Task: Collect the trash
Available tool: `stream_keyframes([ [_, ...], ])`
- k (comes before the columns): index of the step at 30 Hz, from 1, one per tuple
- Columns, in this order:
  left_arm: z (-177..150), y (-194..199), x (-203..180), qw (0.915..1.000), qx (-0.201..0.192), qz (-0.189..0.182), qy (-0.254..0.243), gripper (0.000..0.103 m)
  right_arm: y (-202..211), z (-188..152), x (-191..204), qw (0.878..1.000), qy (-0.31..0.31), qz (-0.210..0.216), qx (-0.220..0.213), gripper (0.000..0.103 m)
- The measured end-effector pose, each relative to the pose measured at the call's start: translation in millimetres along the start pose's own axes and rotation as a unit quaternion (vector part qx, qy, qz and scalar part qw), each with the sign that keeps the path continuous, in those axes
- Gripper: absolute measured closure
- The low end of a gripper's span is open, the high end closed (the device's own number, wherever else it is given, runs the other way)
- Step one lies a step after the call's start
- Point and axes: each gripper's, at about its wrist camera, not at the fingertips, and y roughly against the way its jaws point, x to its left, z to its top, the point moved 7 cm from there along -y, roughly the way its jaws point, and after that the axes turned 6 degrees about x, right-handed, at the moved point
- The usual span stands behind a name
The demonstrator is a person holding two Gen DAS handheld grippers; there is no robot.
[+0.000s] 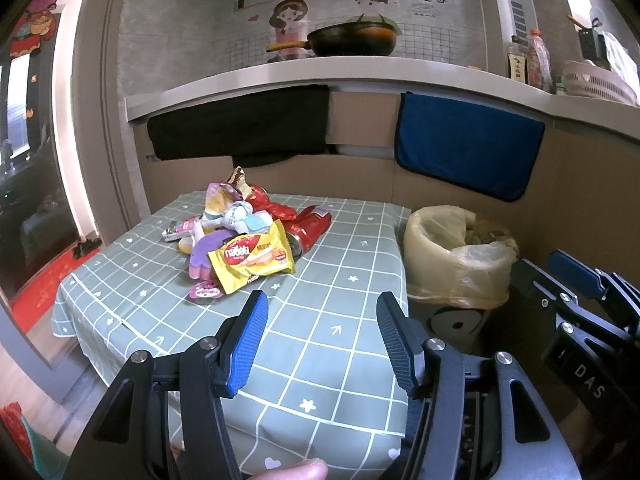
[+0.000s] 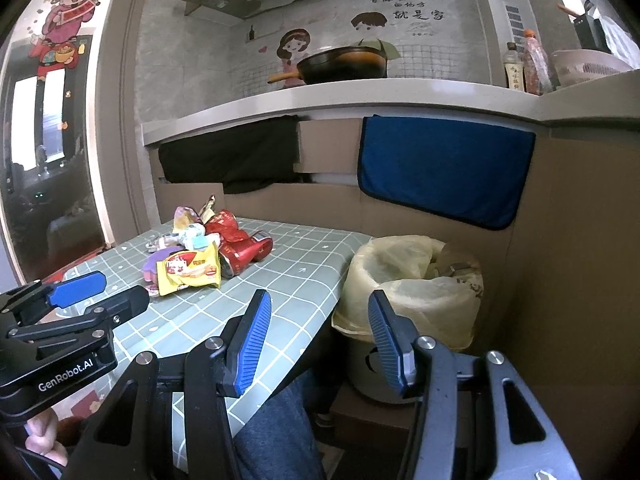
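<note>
A heap of trash [image 1: 244, 228] [image 2: 200, 248] lies on the green checked tablecloth [image 1: 320, 340] [image 2: 192, 320]: a yellow wafer wrapper [image 1: 254, 258] [image 2: 188, 270] in front, crushed red cans [image 1: 310, 226] [image 2: 240, 246] behind, purple and white packets around them. To the right of the table stands a bin lined with a yellowish bag [image 1: 460, 256] [image 2: 412, 284]. My left gripper [image 1: 320, 312] hovers open over the near part of the table, short of the heap. My right gripper [image 2: 316, 312] is open and empty, at the table's right edge in front of the bin.
Cardboard panels [image 1: 360, 176] wall in the table and bin at the back and right. A black cloth [image 1: 240, 128] and a blue towel [image 1: 468, 144] hang from the counter above, which carries a black pan [image 1: 352, 40] and bottles [image 1: 536, 56]. A person's leg [image 2: 276, 428] is below.
</note>
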Motion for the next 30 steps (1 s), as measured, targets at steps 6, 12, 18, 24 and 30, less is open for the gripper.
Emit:
stream_keyframes([
  [6, -3.3, 0.0, -3.0, 1.0, -0.001, -0.005, -0.002, 0.046, 0.3, -1.1, -0.3, 1.0, 0.0, -0.002, 0.0, 0.054],
  [12, -4.5, -0.6, -3.7, 1.0, 0.001, -0.006, -0.001, 0.046, 0.4, -2.4, -1.6, 1.0, -0.001, -0.002, 0.001, 0.054],
  [18, -4.1, -0.6, -3.6, 1.0, 0.001, -0.006, -0.001, 0.046, 0.7, -4.1, -2.6, 1.0, -0.003, -0.003, 0.002, 0.054],
  [24, -3.8, -0.6, -3.5, 1.0, 0.001, -0.006, -0.001, 0.046, 0.6, -3.6, -2.8, 1.0, -0.002, -0.004, 0.002, 0.054],
  [30, -3.6, -0.6, -3.5, 1.0, 0.001, -0.006, 0.0, 0.046, 0.5, -4.0, -3.4, 1.0, -0.003, -0.005, 0.002, 0.054],
])
